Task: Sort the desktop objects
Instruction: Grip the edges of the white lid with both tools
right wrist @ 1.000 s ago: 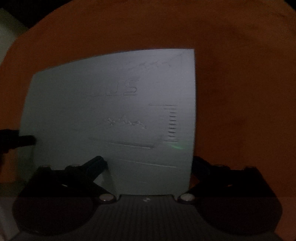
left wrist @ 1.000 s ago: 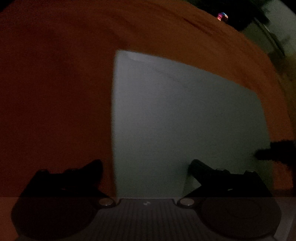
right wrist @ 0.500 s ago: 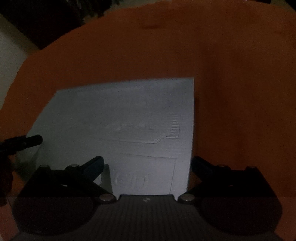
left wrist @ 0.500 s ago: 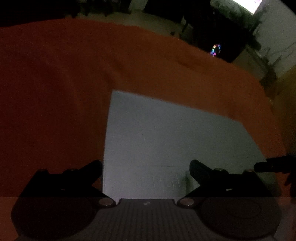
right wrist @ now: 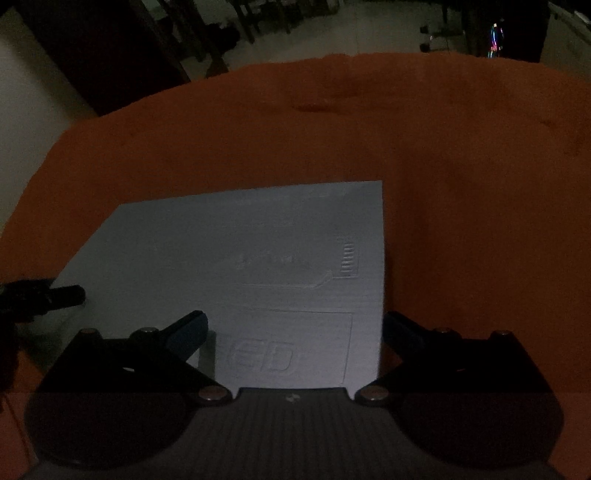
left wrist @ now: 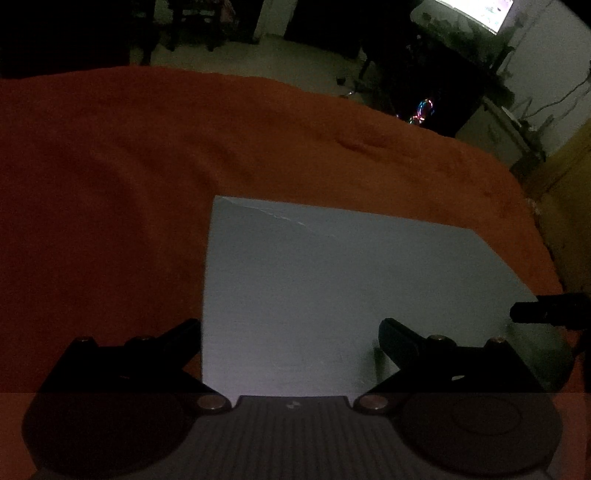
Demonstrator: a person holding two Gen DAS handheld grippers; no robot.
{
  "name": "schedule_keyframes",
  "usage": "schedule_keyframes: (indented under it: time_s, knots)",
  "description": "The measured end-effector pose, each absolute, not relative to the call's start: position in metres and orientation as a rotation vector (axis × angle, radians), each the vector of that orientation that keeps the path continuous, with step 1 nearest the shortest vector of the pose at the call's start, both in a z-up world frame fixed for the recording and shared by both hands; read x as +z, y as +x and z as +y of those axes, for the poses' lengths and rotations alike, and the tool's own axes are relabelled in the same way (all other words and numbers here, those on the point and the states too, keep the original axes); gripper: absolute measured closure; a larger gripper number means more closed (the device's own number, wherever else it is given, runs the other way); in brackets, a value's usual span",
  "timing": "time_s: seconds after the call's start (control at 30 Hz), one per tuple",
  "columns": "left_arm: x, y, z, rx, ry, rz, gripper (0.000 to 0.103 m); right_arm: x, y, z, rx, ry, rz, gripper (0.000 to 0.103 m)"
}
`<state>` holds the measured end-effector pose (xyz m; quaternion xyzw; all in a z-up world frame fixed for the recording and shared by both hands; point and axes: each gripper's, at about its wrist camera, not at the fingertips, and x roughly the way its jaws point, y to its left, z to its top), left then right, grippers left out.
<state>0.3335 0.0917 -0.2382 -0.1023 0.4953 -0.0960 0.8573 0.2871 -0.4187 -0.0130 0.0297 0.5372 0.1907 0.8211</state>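
A pale grey-blue flat board (left wrist: 332, 288) lies on the orange cloth (left wrist: 110, 184); in the right wrist view (right wrist: 240, 266) it shows embossed lines and letters. My left gripper (left wrist: 290, 332) is open over the board's near left corner, its left finger beside the board's left edge. My right gripper (right wrist: 293, 325) is open over the board's near right corner, its right finger beside the board's right edge. Each view shows the other gripper's fingertip at the board's side: the right one (left wrist: 535, 312), the left one (right wrist: 62, 297). Nothing is held.
The orange cloth (right wrist: 461, 166) covers the whole surface and ends at a far edge. Beyond it is a dim room with dark furniture (left wrist: 424, 55), a pale floor (right wrist: 332, 29) and a small coloured light (left wrist: 423, 109).
Both views have tilted up and drawn back, so the board sits lower and the room beyond the cloth has come into view. Both grippers stay open.
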Motion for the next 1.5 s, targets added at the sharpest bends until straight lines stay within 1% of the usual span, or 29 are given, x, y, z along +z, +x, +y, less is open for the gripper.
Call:
schedule_keyframes:
  time_s: [0.2, 0.37, 0.53, 0.73, 0.9, 1.2, 1.5]
  knots:
    - [-0.213, 0.307, 0.093, -0.161, -0.187, 0.997, 0.002, -0.014, 0.271, -0.406, 0.422, 0.064, 1.147, 0.0]
    - [-0.184, 0.286, 0.095, -0.161, -0.156, 0.949, 0.002, 0.014, 0.249, -0.413, 0.43, 0.074, 1.149, 0.0]
    - [-0.169, 0.266, 0.1, -0.137, -0.207, 0.97, 0.002, 0.029, 0.23, -0.417, 0.444, 0.093, 1.165, 0.0]
    - [-0.157, 0.236, 0.096, -0.13, -0.197, 0.978, 0.002, 0.048, 0.206, -0.424, 0.472, 0.093, 1.161, 0.0]
    - [-0.151, 0.208, 0.094, -0.15, -0.158, 1.028, 0.002, 0.043, 0.185, -0.432, 0.47, 0.143, 1.193, 0.0]
    - [-0.15, 0.15, 0.08, -0.158, -0.111, 1.006, 0.002, 0.035, 0.14, -0.437, 0.456, 0.084, 1.23, 0.0]
    - [-0.17, 0.12, 0.065, -0.183, -0.046, 1.074, 0.002, 0.016, 0.128, -0.433, 0.439, 0.037, 1.268, 0.0]
